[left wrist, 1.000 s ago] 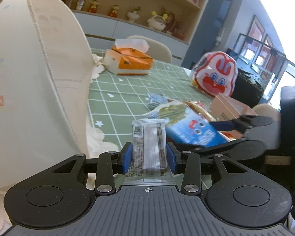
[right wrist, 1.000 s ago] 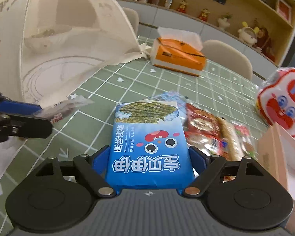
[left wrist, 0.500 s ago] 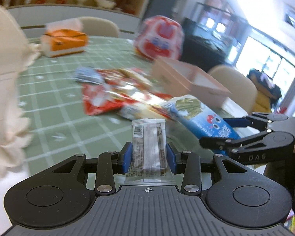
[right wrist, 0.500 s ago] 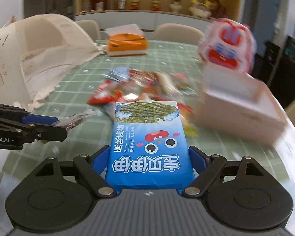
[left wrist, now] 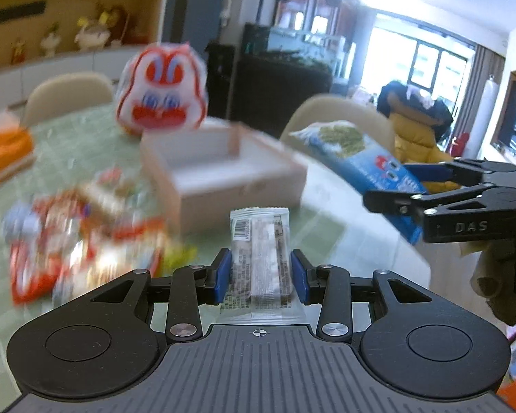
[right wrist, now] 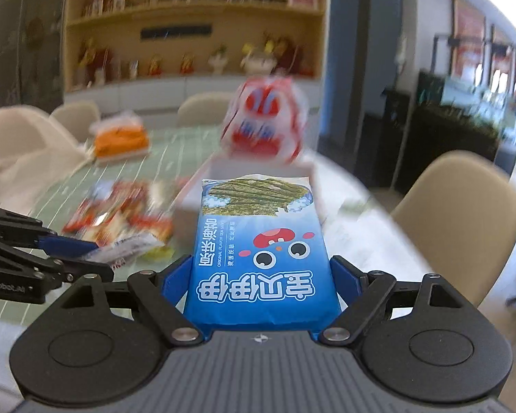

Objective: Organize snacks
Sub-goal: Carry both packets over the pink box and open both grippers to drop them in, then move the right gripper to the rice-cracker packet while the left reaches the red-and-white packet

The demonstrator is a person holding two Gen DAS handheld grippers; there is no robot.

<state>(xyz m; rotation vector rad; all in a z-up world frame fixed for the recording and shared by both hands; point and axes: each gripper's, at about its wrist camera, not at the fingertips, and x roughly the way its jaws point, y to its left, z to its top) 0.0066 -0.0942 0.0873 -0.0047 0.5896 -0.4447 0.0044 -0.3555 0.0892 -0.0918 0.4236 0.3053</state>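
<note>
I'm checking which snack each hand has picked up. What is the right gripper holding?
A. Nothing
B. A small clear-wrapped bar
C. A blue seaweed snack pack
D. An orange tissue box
C: the right gripper has its blue pads closed on the sides of the blue seaweed snack pack, while the small clear-wrapped bar sits in the left gripper.

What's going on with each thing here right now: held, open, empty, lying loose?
Left gripper: shut on the small clear-wrapped snack bar, sealed, off the table.
Right gripper: shut on the blue seaweed packet, sealed, lifted.
Pink box: open-topped, looks empty inside.
Snack pile: lying loose on the green tablecloth, blurred.
Rabbit bag: upright behind the box.
</note>
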